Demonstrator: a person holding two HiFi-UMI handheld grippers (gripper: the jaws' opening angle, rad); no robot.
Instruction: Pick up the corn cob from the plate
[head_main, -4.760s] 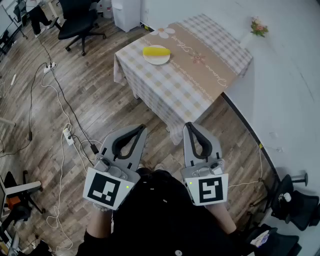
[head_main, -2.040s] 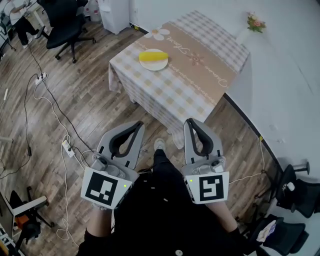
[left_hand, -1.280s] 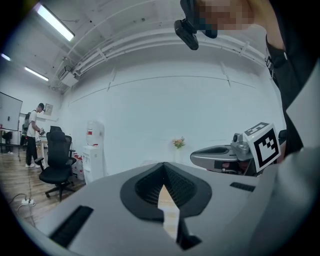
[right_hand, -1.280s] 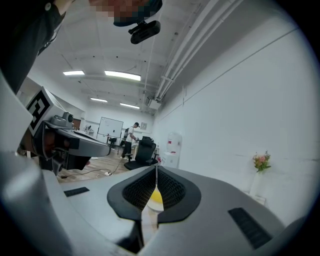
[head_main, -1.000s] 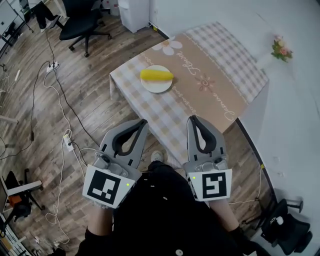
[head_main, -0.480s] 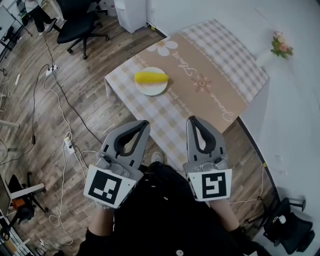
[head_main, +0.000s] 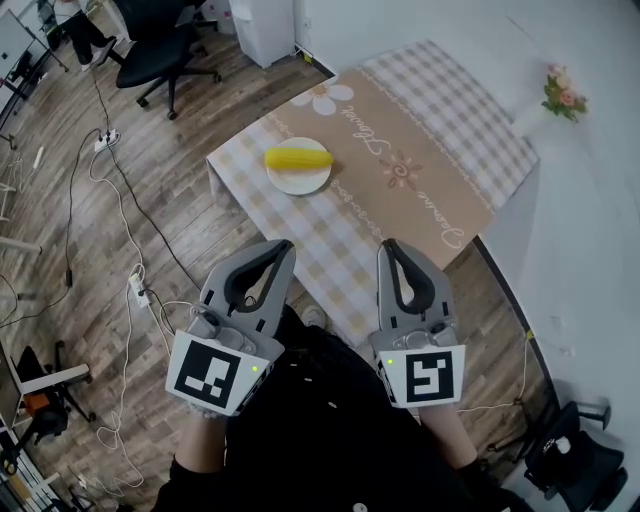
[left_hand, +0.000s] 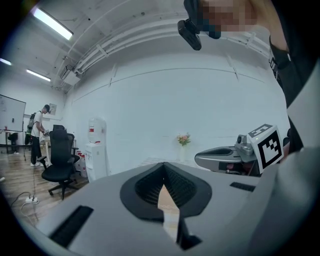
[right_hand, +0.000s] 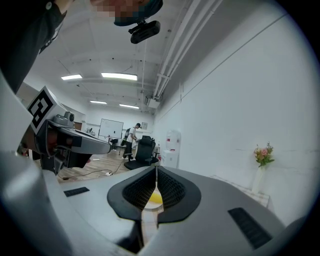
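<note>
Closer than a few seconds back, the table (head_main: 440, 150) now nearly meets your gripper tips. You are on the approach. The corn cob (head_main: 298, 158) lies untouched on its plate (head_main: 300, 184) near the table's left corner. Your left gripper (head_main: 284, 247) and right gripper (head_main: 388, 245) are both closed and empty, so the next move is probably to open one and reach in.

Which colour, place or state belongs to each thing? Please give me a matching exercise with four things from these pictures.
Things:
1. corn
2. plate
3. flowers
4. left claw

Descriptions:
A. shut, nothing in it
B. beside the wall
C. yellow
D. white, on the table

Pairs: 1-C, 2-D, 3-B, 4-A
</note>
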